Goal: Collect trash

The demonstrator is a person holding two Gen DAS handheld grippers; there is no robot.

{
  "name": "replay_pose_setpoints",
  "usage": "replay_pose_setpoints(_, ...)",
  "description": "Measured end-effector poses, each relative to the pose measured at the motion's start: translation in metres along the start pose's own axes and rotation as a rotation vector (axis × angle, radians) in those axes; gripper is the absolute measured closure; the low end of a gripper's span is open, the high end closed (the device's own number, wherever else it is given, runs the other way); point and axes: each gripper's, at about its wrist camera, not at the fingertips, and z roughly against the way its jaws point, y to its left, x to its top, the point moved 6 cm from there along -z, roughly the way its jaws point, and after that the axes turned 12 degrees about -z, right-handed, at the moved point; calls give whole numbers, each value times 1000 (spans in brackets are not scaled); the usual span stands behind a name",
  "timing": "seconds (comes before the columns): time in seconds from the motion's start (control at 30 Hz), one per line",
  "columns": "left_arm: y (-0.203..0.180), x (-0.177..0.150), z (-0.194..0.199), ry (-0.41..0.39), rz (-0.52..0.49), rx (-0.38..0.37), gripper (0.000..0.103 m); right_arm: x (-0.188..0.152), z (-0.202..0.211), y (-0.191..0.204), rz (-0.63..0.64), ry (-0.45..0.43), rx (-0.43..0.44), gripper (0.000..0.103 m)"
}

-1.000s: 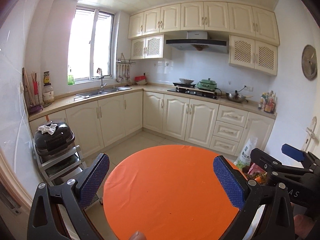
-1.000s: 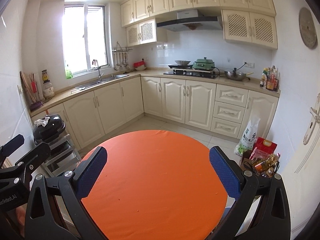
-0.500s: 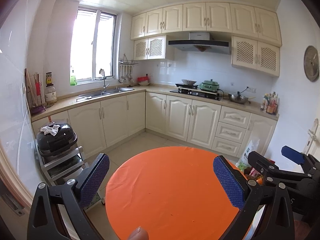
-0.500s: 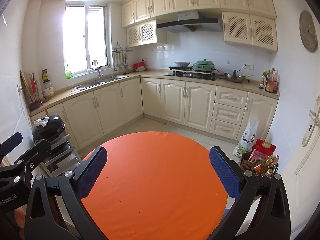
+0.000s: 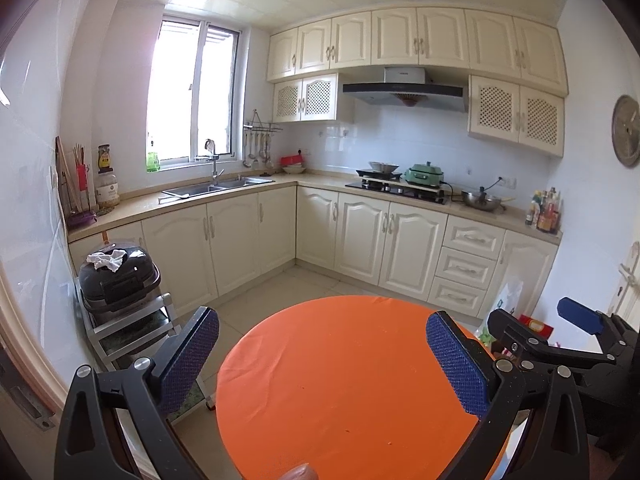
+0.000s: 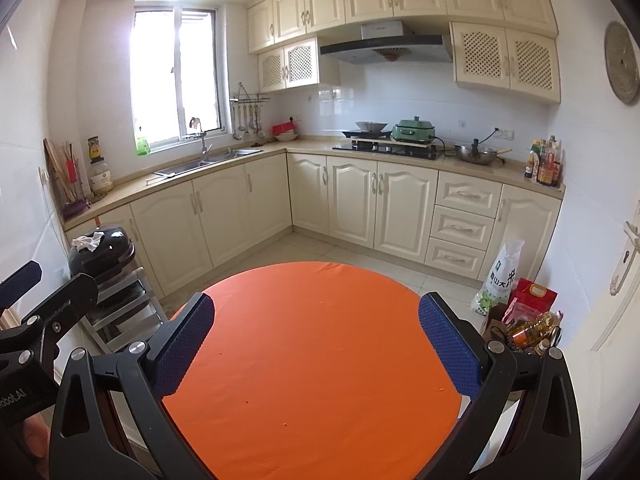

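At the far left a black bin (image 5: pixel 118 280) sits on a metal rack (image 5: pixel 132 332) against the cabinets, with a crumpled white tissue (image 5: pixel 107 259) lying on its lid. That tissue is the only clear piece of trash in view. To its right, the left gripper (image 5: pixel 322 354) hangs over the near edge of the orange table (image 5: pixel 344 380), jaws spread wide and holding nothing. The table is bare apart from a few tiny specks, too small to identify. Further right, the right gripper (image 6: pixel 316 344) hovers beside it at about the same height, equally wide open and empty. At the far right, bags and bottles (image 6: pixel 524 316) stand on the floor by the door; they look like groceries, though I cannot be sure.

The step in hand seems to be finding something to pick up. The left gripper is nearer the tissue, so it should take it: swing left past the table rim, come down from above, and close on the bunched middle, since a loose corner would likely slip free.
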Motion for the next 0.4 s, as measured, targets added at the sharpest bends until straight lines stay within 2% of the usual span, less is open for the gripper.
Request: replay_pose_setpoints(0.4,9,-1,-5,-24,13,-8,1,-1,-1,2,1,6,4,0)
